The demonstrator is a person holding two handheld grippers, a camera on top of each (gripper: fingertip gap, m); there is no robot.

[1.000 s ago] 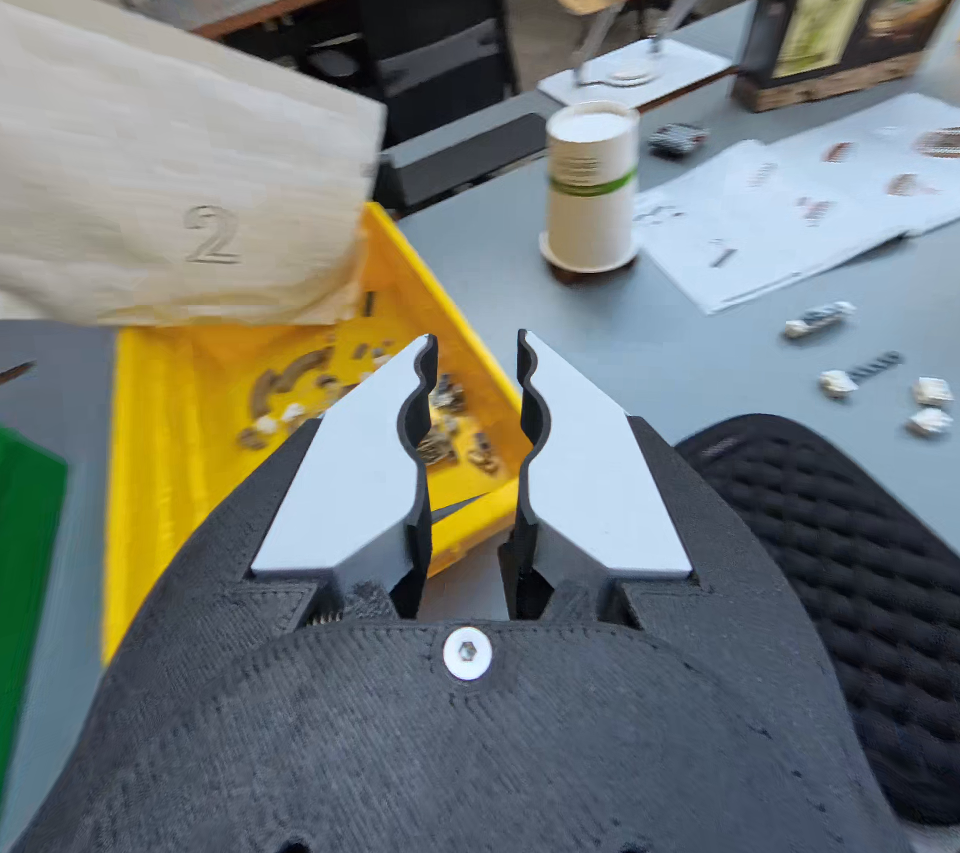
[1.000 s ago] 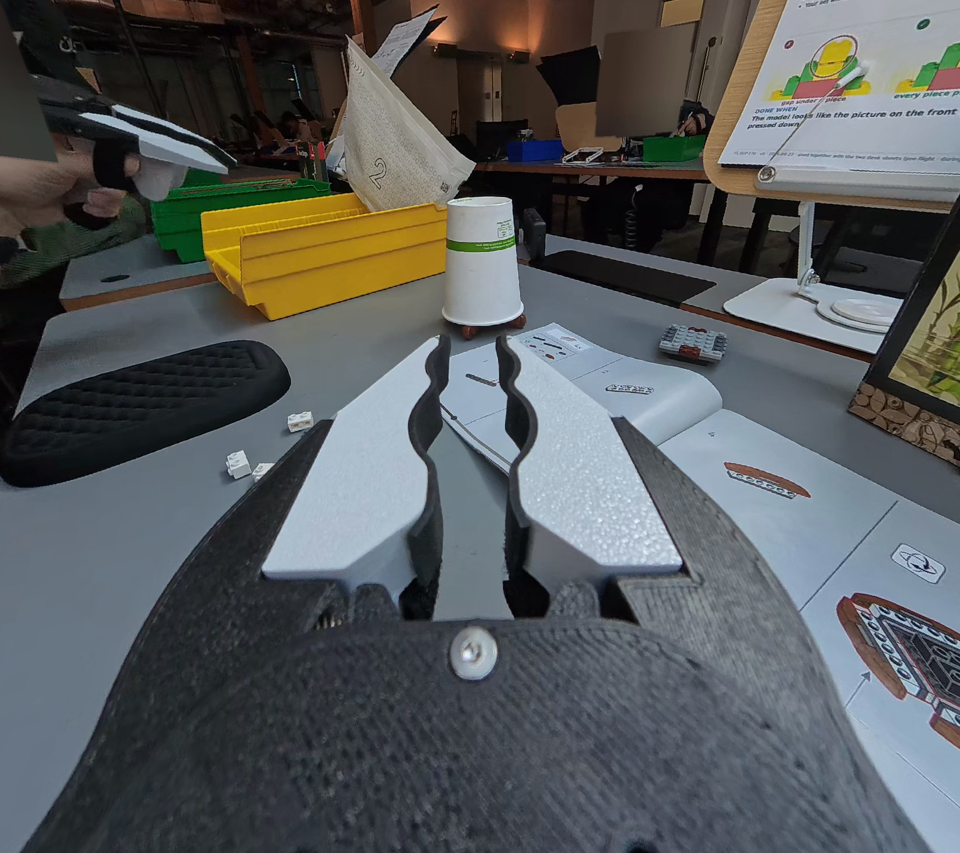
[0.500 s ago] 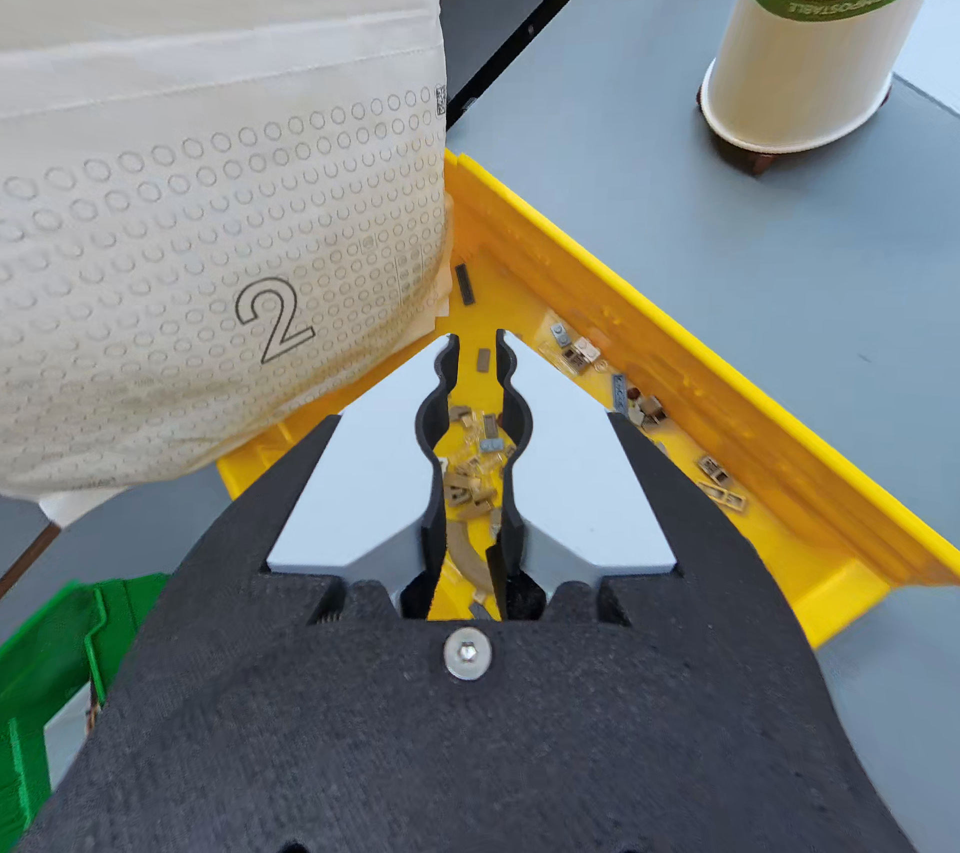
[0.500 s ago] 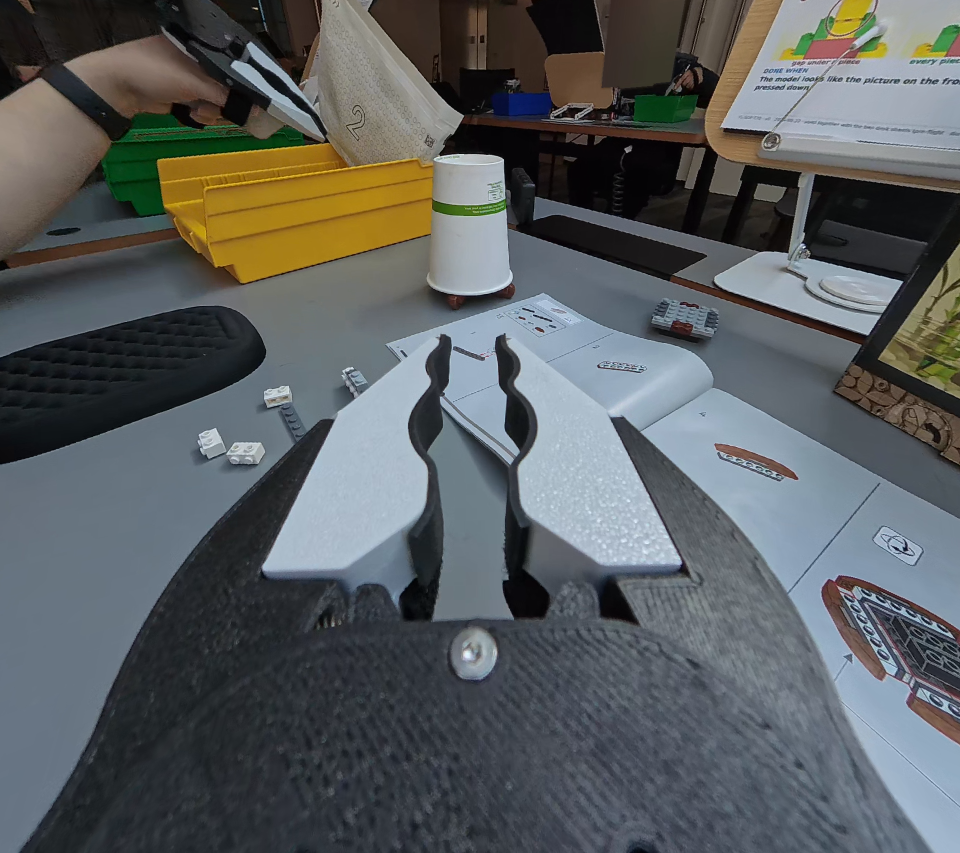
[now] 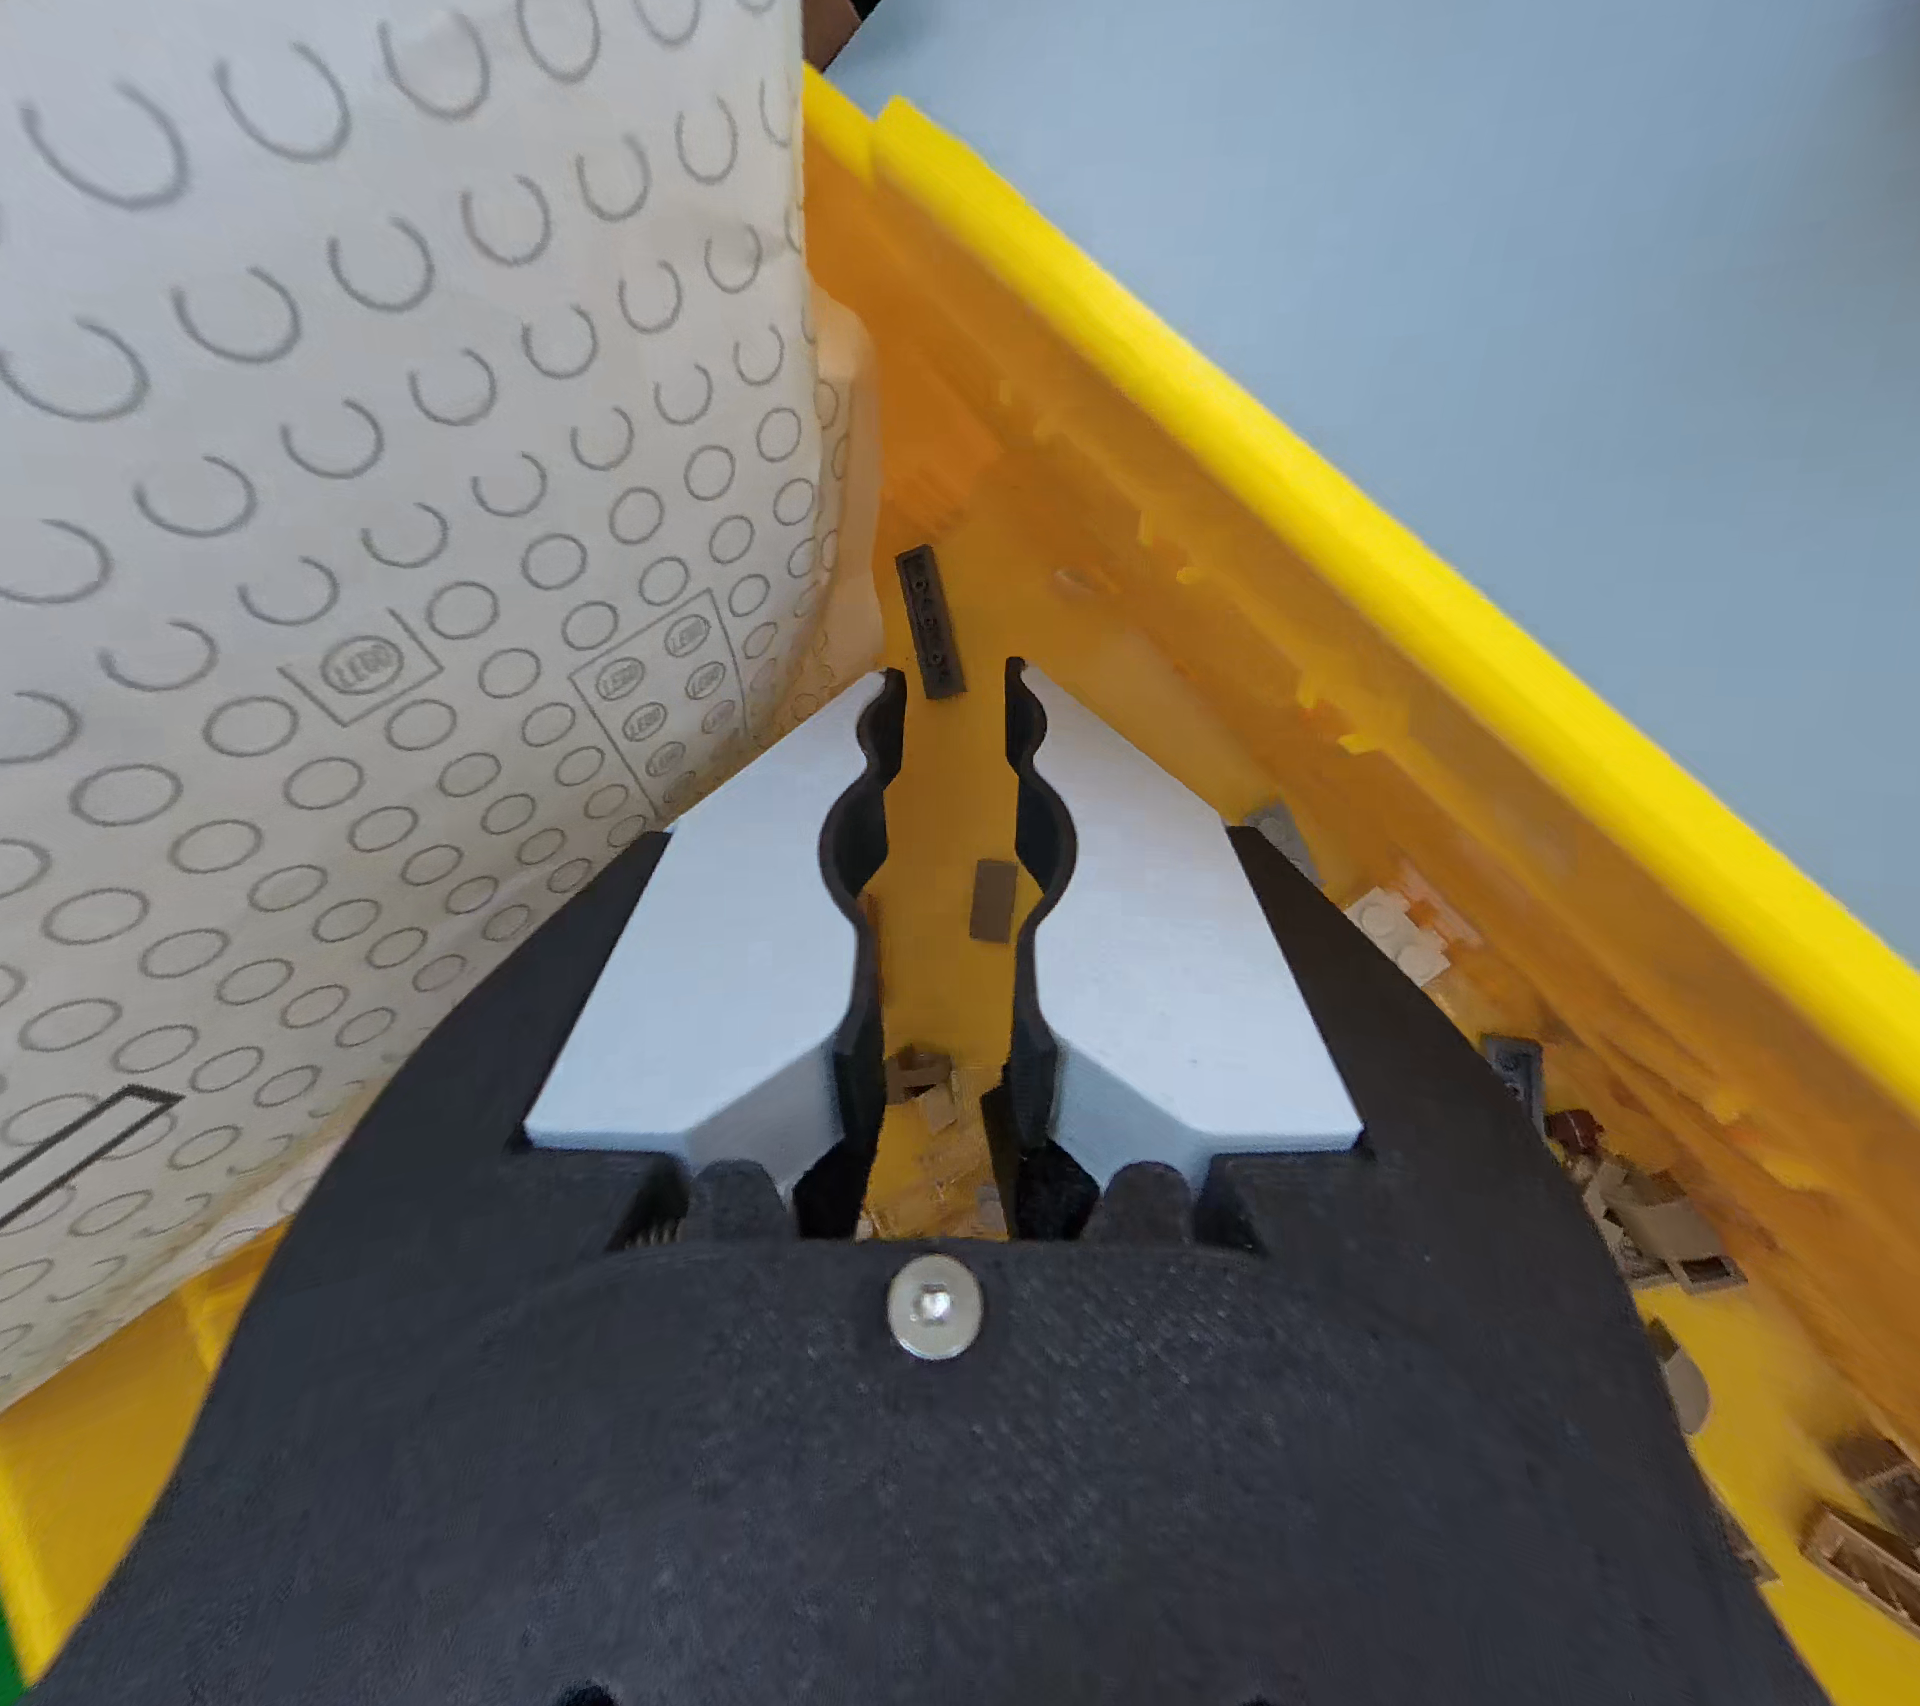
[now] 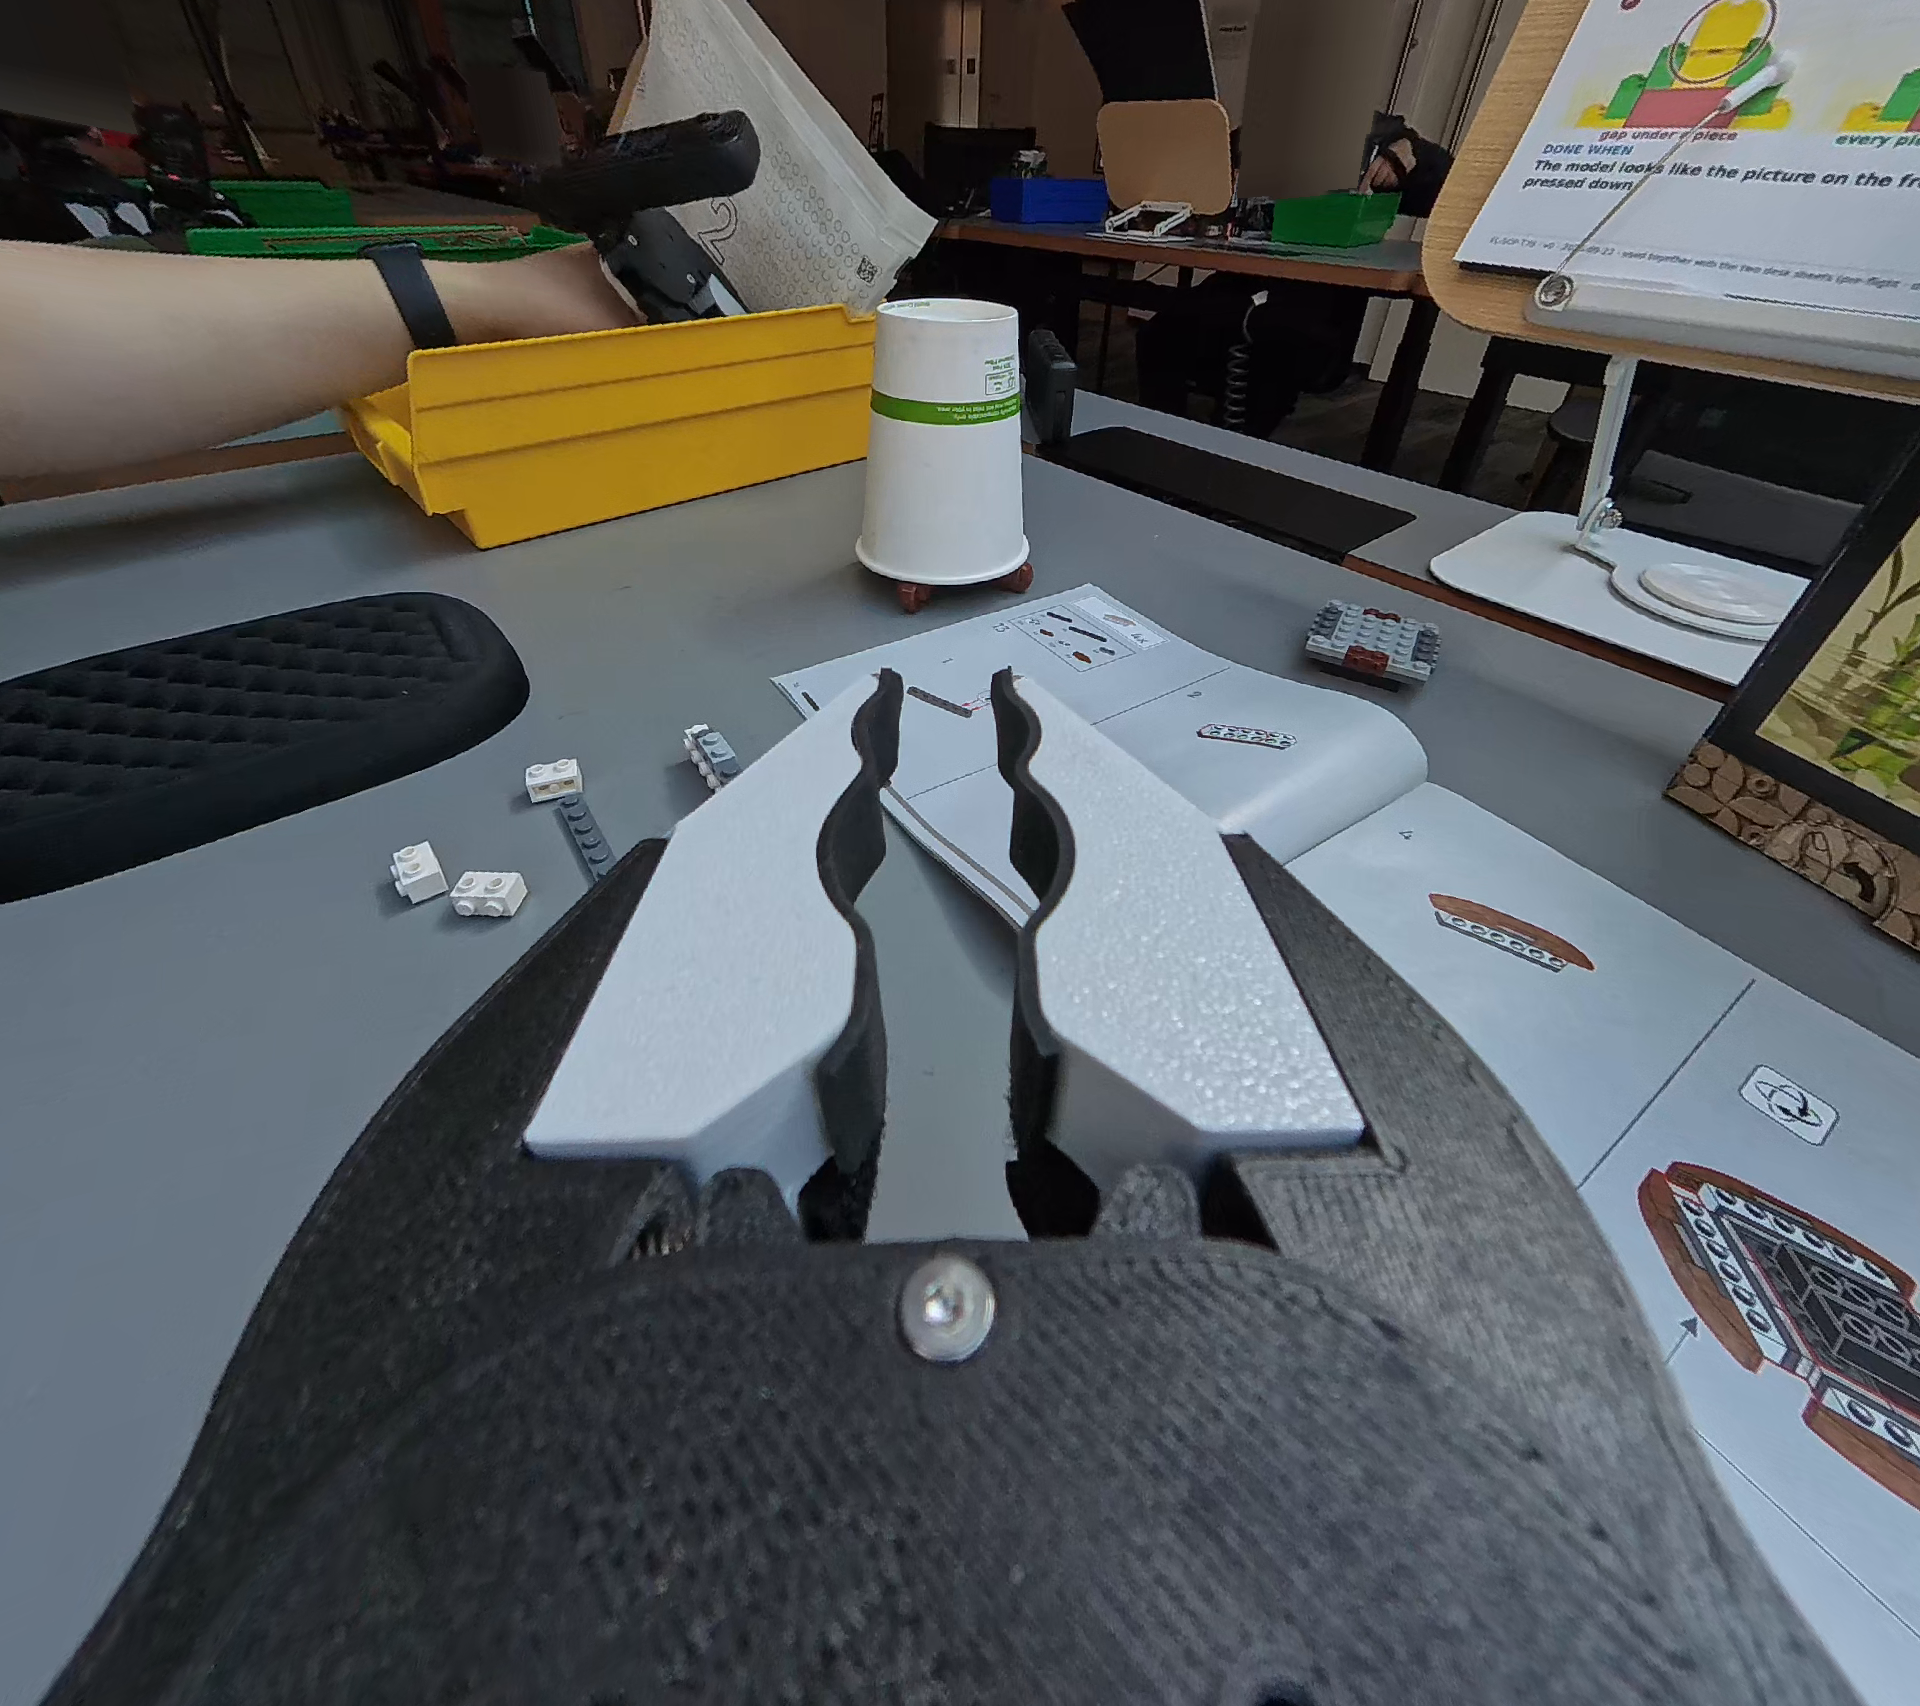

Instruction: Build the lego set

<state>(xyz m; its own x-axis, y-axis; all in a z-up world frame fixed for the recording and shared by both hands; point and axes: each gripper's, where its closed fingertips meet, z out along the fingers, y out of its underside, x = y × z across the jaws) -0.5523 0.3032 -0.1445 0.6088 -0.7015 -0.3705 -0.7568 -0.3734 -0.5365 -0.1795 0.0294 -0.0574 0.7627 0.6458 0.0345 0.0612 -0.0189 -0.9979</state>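
My left gripper [image 5: 951, 669] is open and empty, reaching down inside the yellow bin [image 5: 1299, 451]. A dark thin plate [image 5: 930, 622] lies on the bin floor just beyond its tips. A small tan tile [image 5: 992, 900] shows between the fingers, with several tan and brown pieces [image 5: 1652, 1230] at the right. A white paper parts bag [image 5: 364, 409] leans in the bin at the left. My right gripper [image 6: 943, 677] is open and empty, low over the instruction booklet [image 6: 1299, 783]. The left gripper also shows in the right wrist view [image 6: 665, 264], dipped into the yellow bin [image 6: 623, 420].
On the grey table are white bricks [image 6: 457, 882], a dark grey plate [image 6: 587, 835], a small grey-and-brown assembly [image 6: 1371, 640], an upturned paper cup [image 6: 943, 451] and a black wrist pad [image 6: 229, 721]. A box [image 6: 1829, 721] and a sign stand [image 6: 1704, 98] are at the right.
My left gripper has dropped from above the table deep into the yellow bin, close beside the paper bag. My right gripper has risen a little and stays open over the booklet.
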